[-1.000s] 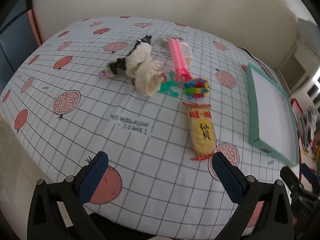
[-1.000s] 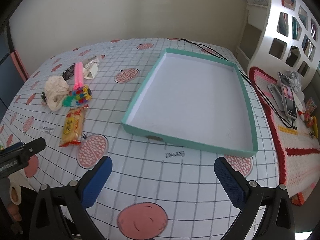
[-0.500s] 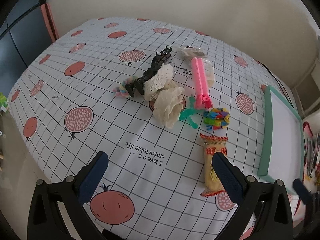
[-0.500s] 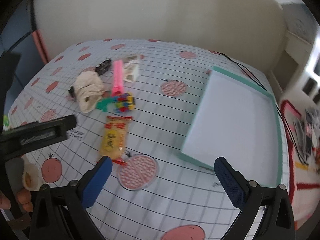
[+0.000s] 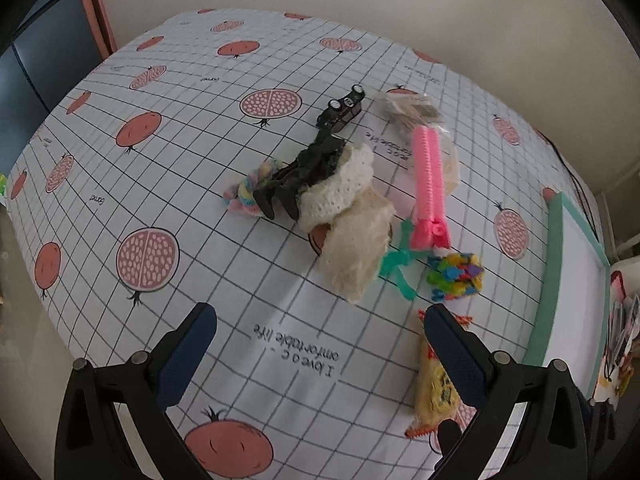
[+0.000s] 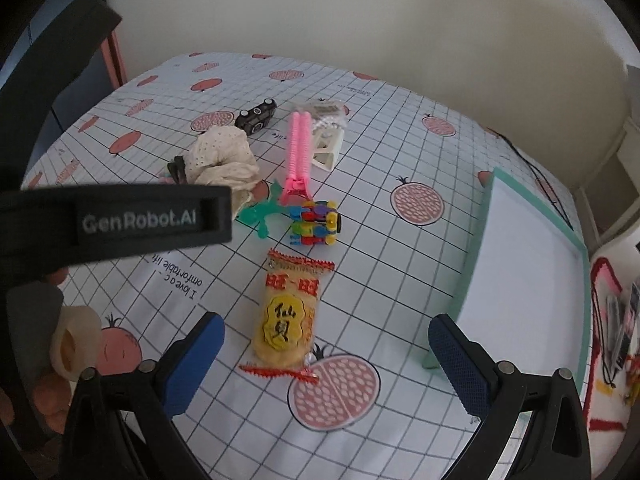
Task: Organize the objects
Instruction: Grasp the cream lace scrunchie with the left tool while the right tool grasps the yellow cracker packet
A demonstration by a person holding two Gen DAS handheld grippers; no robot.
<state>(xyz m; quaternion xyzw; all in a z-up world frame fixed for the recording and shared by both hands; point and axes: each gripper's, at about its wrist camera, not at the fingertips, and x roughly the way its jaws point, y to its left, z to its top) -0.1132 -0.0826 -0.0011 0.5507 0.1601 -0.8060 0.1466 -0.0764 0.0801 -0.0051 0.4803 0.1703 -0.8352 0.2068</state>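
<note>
A pile of small objects lies mid-table: a cream lace cloth (image 5: 352, 220), a black hair clip (image 5: 304, 172), a pink clip (image 5: 428, 188), a green toy (image 5: 396, 264), a colourful block toy (image 5: 456, 276) and a yellow snack packet (image 6: 288, 316). A teal tray (image 6: 524, 264) with a white floor lies to the right. My left gripper (image 5: 320, 344) is open above the table's near edge, in front of the pile. My right gripper (image 6: 326, 352) is open, with the snack packet just ahead between its fingers. Both are empty.
A small black toy car (image 6: 256, 118), a clear bag with cream pieces (image 6: 326, 136) and a pastel scrunchie (image 5: 248, 192) lie by the pile. The left gripper's body (image 6: 116, 224) crosses the right wrist view. A crocheted mat with clutter (image 6: 612, 344) lies right of the tray.
Both grippers have swung left and moved closer to the pile. The tray has slid to the right edge of both views. The left gripper's body now fills the right view's left side.
</note>
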